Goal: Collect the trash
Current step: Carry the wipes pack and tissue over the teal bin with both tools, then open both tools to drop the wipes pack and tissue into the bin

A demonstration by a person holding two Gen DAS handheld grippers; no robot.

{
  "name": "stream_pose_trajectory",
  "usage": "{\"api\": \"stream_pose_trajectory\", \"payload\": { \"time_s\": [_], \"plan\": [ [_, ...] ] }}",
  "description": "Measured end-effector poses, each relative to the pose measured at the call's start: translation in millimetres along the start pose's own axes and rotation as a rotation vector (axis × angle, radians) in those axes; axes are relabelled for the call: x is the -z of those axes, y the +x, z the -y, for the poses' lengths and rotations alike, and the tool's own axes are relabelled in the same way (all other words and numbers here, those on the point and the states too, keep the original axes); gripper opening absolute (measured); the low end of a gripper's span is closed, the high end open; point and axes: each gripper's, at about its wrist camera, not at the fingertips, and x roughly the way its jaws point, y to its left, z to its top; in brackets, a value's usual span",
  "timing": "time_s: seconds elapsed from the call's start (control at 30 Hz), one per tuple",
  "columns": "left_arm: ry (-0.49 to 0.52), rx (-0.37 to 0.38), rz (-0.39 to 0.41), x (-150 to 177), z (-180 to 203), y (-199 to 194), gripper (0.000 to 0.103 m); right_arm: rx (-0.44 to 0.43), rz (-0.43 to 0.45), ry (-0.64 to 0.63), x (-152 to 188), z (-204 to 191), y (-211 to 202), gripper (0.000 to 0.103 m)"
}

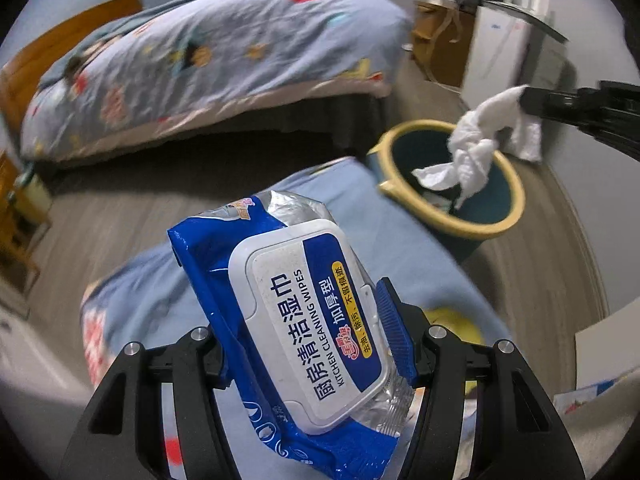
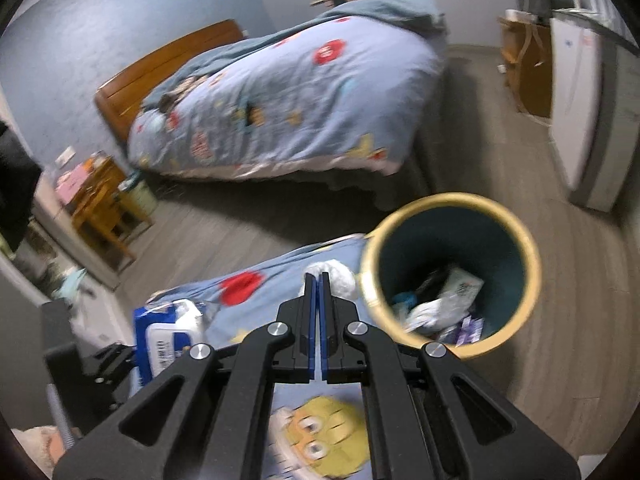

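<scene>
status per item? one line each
wipes pack: lid shut, held in left gripper
tissue: crumpled, pinched in right gripper, over the bin
bin: open, upright, partly filled with trash
bed quilt: rumpled

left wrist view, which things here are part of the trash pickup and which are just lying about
Part of the job:
wet wipes pack in the left gripper
crumpled white tissue in the right gripper
trash bin

Just lying about:
bed quilt
brown paper bag
</scene>
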Motion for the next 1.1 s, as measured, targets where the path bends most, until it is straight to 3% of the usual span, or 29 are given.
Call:
{"api": "stream_pose_trajectory", "payload": {
  "time_s": [0.23,0.57,0.9,1.03,1.1],
  "plan": [
    [0.094,0.097,0.022,-47,48,37,0.060,0.123,0.013,0.073,-19,75,17,0.001],
    [0.141,0.164,0.027,-114,107,113,0.061,0.188,-0.027,0.178,-24,141,55,0.001],
    [0.200,0.174,0.025,-126,132,156,0.064,0.212,-0.072,0.210,-14,170,82,0.001],
    [0.196,0.169,0.023,-123,131,157,0.076,0.192,-0.072,0.226,-14,171,87,0.002],
    [0.182,0.167,0.030,-123,125,157,0.080,0.187,-0.066,0.238,-14,173,85,0.016]
  ]
}}
